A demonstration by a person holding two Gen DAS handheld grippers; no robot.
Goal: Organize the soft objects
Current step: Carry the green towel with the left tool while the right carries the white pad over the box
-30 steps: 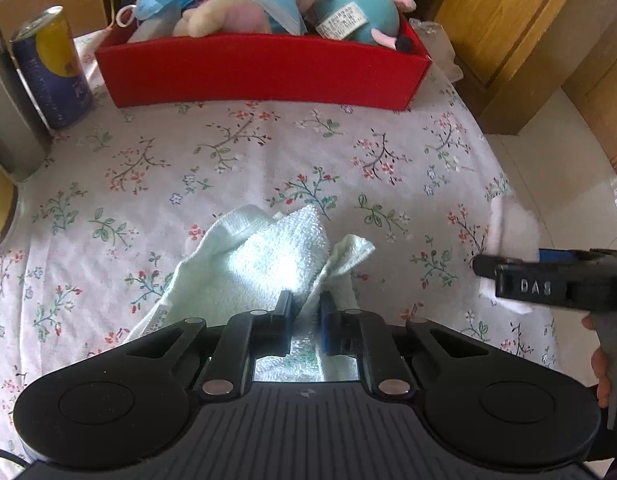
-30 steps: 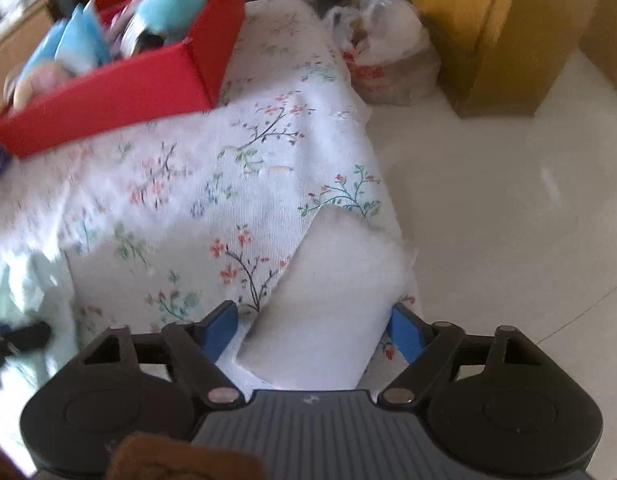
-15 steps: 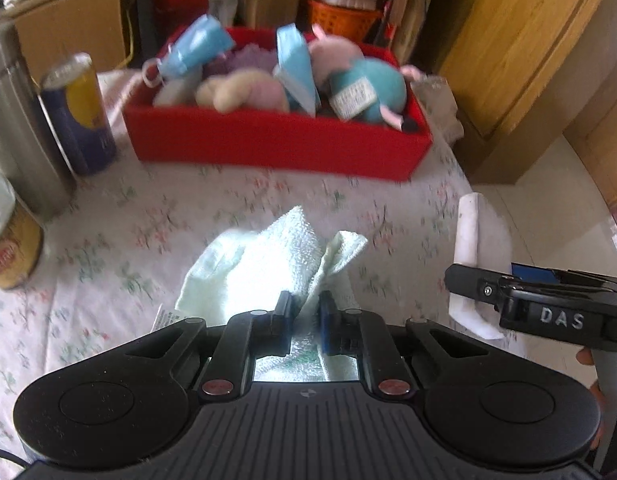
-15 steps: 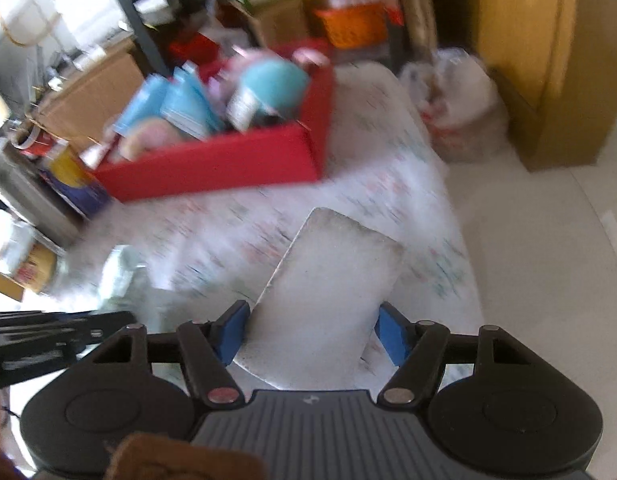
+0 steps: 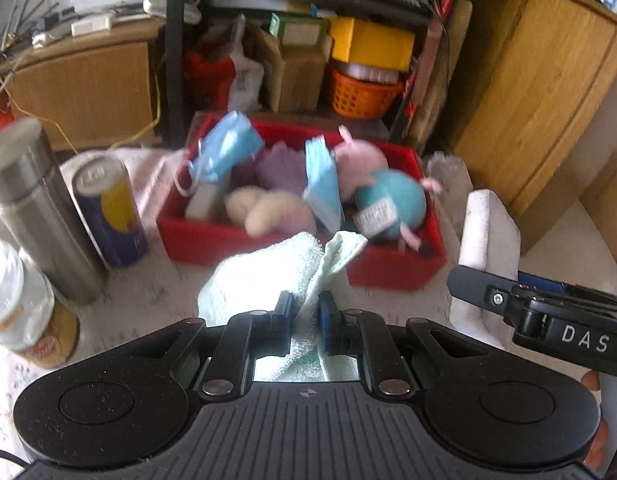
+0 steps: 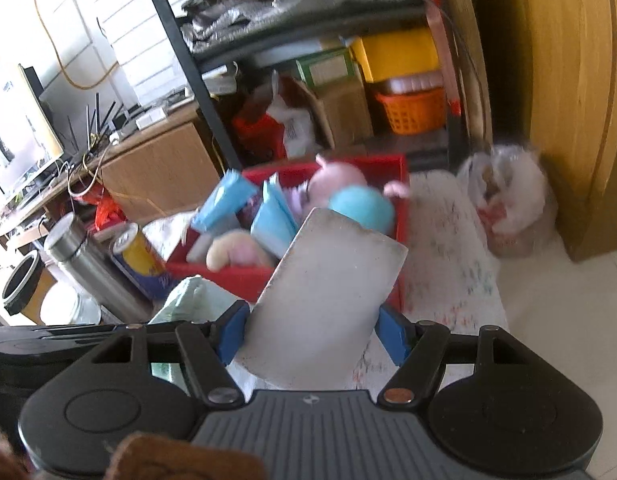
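My left gripper (image 5: 304, 314) is shut on a pale green towel (image 5: 268, 272) and holds it lifted in front of the red box (image 5: 268, 246). My right gripper (image 6: 312, 330) is shut on a white sponge block (image 6: 328, 292), lifted and tilted toward the same red box (image 6: 332, 168). The box holds blue face masks (image 5: 228, 152), a cream plush (image 5: 268, 208) and a pink and teal plush (image 5: 388, 196). The sponge (image 5: 488, 236) and the right gripper also show in the left wrist view at the right.
A steel flask (image 5: 32, 208), a blue and yellow can (image 5: 108, 212) and a jar (image 5: 24, 312) stand left of the box on the floral cloth (image 6: 448, 248). A shelf with boxes and an orange basket (image 5: 364, 94) stands behind. A wooden cabinet (image 5: 528, 100) is at the right.
Both grippers have risen from the table and moved toward the red box, the left with the towel, the right with the sponge.
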